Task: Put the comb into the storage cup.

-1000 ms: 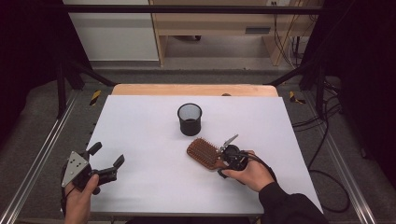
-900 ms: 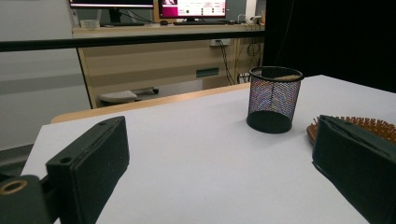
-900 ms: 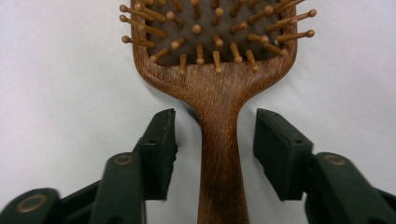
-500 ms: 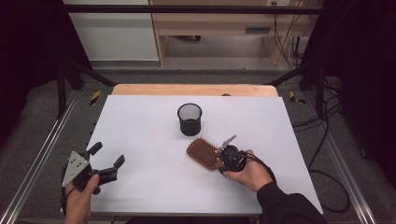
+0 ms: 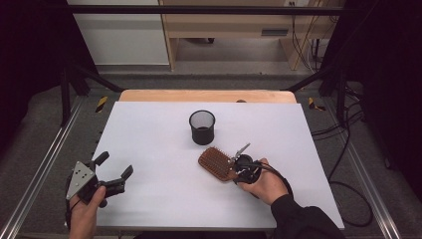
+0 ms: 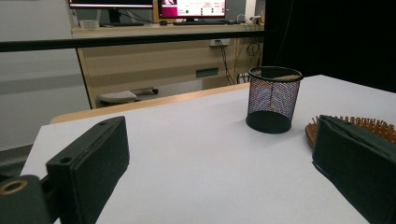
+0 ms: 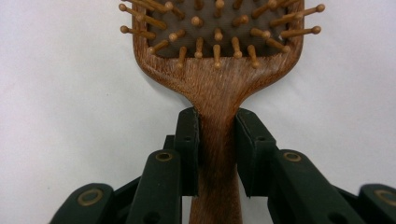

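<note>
Closing my right tongs (image 7: 217,140) on the wooden hairbrush (image 7: 217,60) handle; the pads touch it. My left tongs (image 5: 113,172) gape wide, holding nothing.

White table (image 5: 149,134) with mesh cup (image 5: 202,127) and wooden hairbrush (image 5: 215,163)

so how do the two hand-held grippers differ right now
The right hand-held gripper has just been closing, its jaws now against both sides of the wooden hairbrush handle; the left hand-held gripper stands wide open with nothing between its jaws. The right one sits mid-table near the mesh cup; the left waits at the table's near left corner. Both are black and each is held in a hand.
</note>
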